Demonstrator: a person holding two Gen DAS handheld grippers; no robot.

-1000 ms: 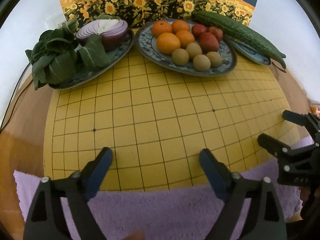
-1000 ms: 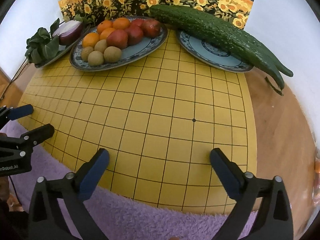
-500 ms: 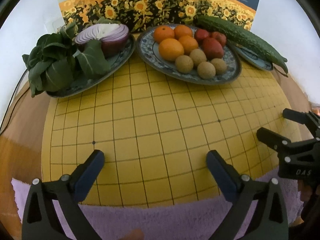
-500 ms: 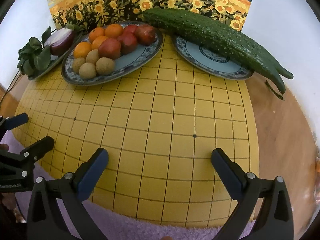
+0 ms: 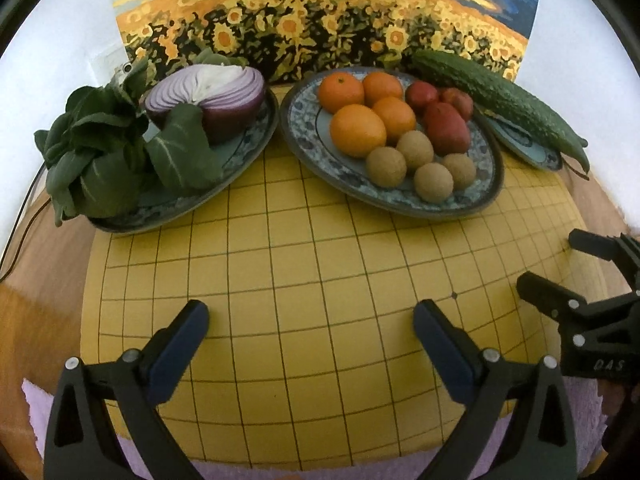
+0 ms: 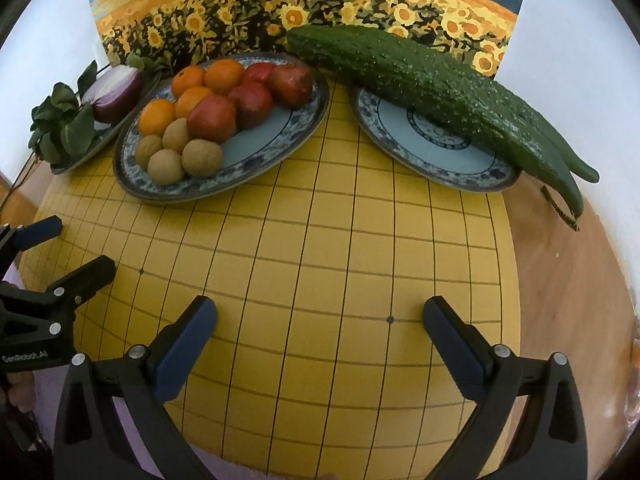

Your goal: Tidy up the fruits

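Since the earlier frames, both cameras had drawn closer to the plates, and our left gripper (image 5: 311, 326) had spread a little wider. From the left wrist we saw what the other view barely gave: the left plate (image 5: 248, 148) in full, with a bunch of leafy greens (image 5: 100, 152) and a halved red onion (image 5: 218, 98) on it. The middle plate (image 5: 486, 184) carried the fruit, sorted by kind: four oranges (image 5: 357, 130) at its far left, three red fruits (image 5: 446, 128) at its far right, four small brown fruits (image 5: 433, 182) nearest us. The right plate (image 5: 528, 148) showed only as a sliver under the cucumbers (image 5: 500, 98). Our left gripper stood wide open over the yellow grid board (image 5: 312, 264), with nothing between its fingers (image 5: 180, 346), and the right gripper (image 5: 560, 276) showed at the right edge, its fingers parted. From the right wrist, the right plate (image 6: 416, 152) lay in full, its centre bare, with two long cucumbers (image 6: 424, 80) along its far rim, their tips hanging past it. The fruit plate (image 6: 280, 140) sat just beside it; the onion (image 6: 114, 94) and greens (image 6: 64, 124) were small at the left. Our right gripper (image 6: 320, 334) was spread wide and held nothing, its fingers (image 6: 188, 348) above the grid board (image 6: 320, 248).
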